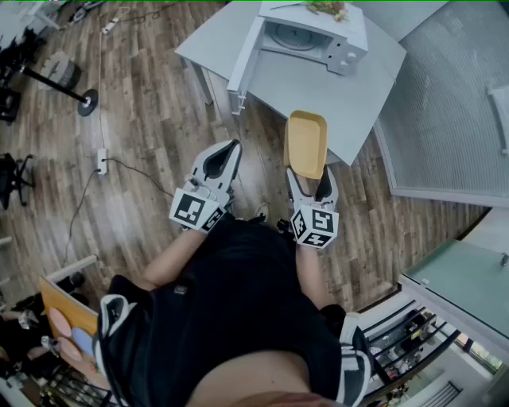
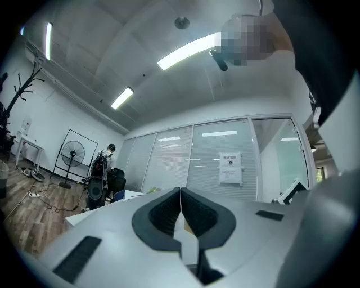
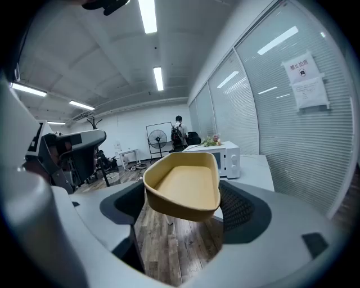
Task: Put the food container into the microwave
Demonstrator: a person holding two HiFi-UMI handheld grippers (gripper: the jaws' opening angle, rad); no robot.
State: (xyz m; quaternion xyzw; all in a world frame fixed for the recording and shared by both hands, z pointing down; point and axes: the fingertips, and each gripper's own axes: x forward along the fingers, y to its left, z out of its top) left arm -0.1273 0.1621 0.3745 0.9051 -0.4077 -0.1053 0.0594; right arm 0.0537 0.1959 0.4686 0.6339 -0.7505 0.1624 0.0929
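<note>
A yellow, empty food container [image 1: 306, 143] is held up in the air in front of the table, with my right gripper [image 1: 312, 184] shut on its near end. In the right gripper view the container [image 3: 183, 188] is level between the jaws. Beyond it stands the white microwave [image 3: 216, 157]. The microwave [image 1: 306, 36] sits at the far end of the grey table [image 1: 318, 95], and its door [image 1: 242, 67] is swung open to the left. My left gripper [image 1: 229, 151] is beside the right one, over the wooden floor. In its own view the left gripper [image 2: 180, 205] is shut on nothing.
Flowers [image 1: 326, 8] lie on top of the microwave. A fan stand [image 1: 79, 95] and a power strip [image 1: 102, 161] are on the floor at left. Grey carpet behind a glass partition [image 1: 453, 103] lies at right. A person [image 2: 107, 163] stands far off near a fan [image 2: 72, 154].
</note>
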